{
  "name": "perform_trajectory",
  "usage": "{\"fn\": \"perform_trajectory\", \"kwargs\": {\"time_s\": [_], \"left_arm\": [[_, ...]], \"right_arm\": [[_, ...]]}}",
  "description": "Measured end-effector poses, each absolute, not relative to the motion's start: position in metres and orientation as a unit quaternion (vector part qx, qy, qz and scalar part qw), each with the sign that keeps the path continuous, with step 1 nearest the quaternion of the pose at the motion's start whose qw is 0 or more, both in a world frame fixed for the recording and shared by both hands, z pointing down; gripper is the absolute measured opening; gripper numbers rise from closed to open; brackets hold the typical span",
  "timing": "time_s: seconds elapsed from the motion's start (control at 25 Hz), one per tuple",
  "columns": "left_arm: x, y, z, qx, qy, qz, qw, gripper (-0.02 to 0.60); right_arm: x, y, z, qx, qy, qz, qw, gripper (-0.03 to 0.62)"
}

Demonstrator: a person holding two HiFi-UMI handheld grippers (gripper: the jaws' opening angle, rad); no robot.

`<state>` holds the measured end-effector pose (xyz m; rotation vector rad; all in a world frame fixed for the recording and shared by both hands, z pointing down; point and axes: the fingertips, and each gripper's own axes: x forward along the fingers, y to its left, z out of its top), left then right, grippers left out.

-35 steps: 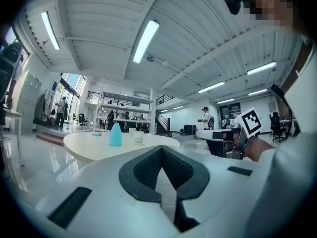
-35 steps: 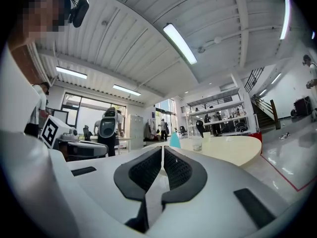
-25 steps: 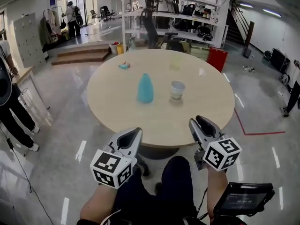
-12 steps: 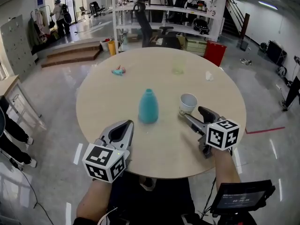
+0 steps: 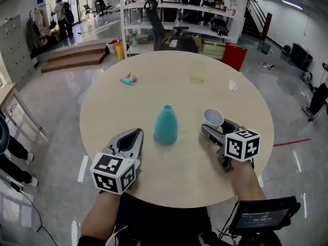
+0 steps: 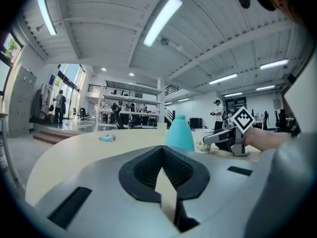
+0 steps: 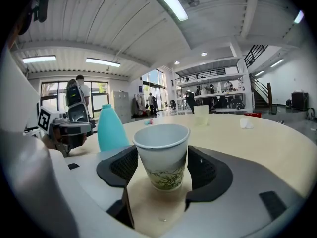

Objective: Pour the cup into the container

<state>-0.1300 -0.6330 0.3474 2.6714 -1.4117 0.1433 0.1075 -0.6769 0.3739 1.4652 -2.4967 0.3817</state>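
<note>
A white paper cup (image 5: 213,118) with a green print stands upright on the round table (image 5: 118,111), right of a teal bottle-shaped container (image 5: 166,124). My right gripper (image 5: 217,126) reaches it from the near side. Its jaws are opening, and the cup (image 7: 161,155) stands between the pads with a small gap on each side. My left gripper (image 5: 132,136) hovers over the table to the near left of the container (image 6: 179,133), its jaws closed together with nothing between them. The cup's inside is hidden.
Farther back on the table are a pale translucent cup (image 5: 197,72), a crumpled white wad (image 5: 233,85) and a small teal and pink item (image 5: 128,79). A tablet (image 5: 264,214) hangs at the lower right. Shelving and a red bin (image 5: 234,56) stand beyond the table.
Both grippers have come forward from off the table edge to over it. The right gripper has reached the cup and now has its jaws on either side of it.
</note>
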Motion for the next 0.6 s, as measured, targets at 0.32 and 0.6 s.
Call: {"fn": "perform_trajectory", "kwargs": {"time_s": [0.32,0.6], "left_arm": [[-0.126,-0.645,0.353,0.891,-0.444,0.056,0.071,-0.002],[-0.120,-0.642,0.352,0.897,-0.431,0.062,0.072,-0.002]], "right_arm": [[0.096,-0.674,0.361,0.481,-0.862,0.105,0.126,0.293],[0.068,-0.670,0.320,0.461,-0.874,0.025,0.150,0.290]]}}
